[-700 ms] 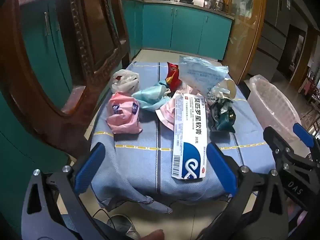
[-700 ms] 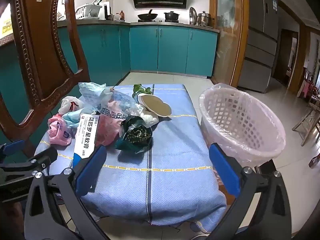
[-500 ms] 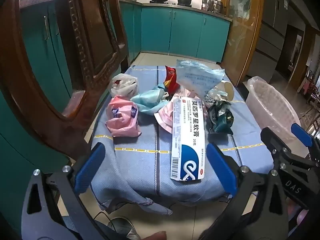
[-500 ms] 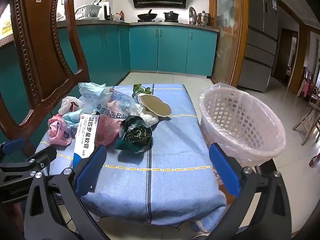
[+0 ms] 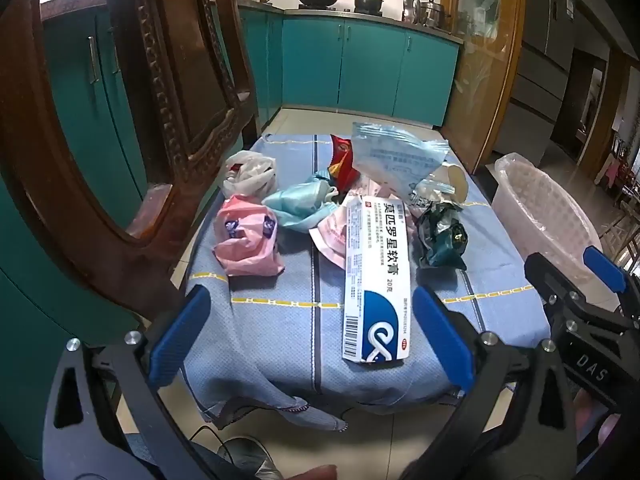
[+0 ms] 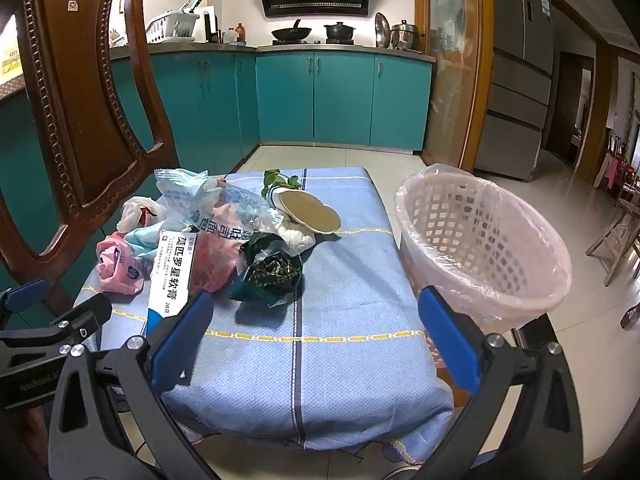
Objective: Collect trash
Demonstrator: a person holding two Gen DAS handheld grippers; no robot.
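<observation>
trash (image 5: 340, 216) on the table — one ointment box (image 5: 376, 284), one basket (image 6: 480, 256)

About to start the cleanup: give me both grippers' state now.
Left gripper: open, holding nothing, the box untouched.
Right gripper: open, holding nothing.

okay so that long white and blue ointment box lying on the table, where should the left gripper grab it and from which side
Grip the long white and blue cardboard ointment box across its narrow width, near the blue end closest to the open left gripper. Come from above and the near table edge: that end lies flat on the blue tablecloth, clear of other trash, while the far end overlaps the pink wrapper.
</observation>
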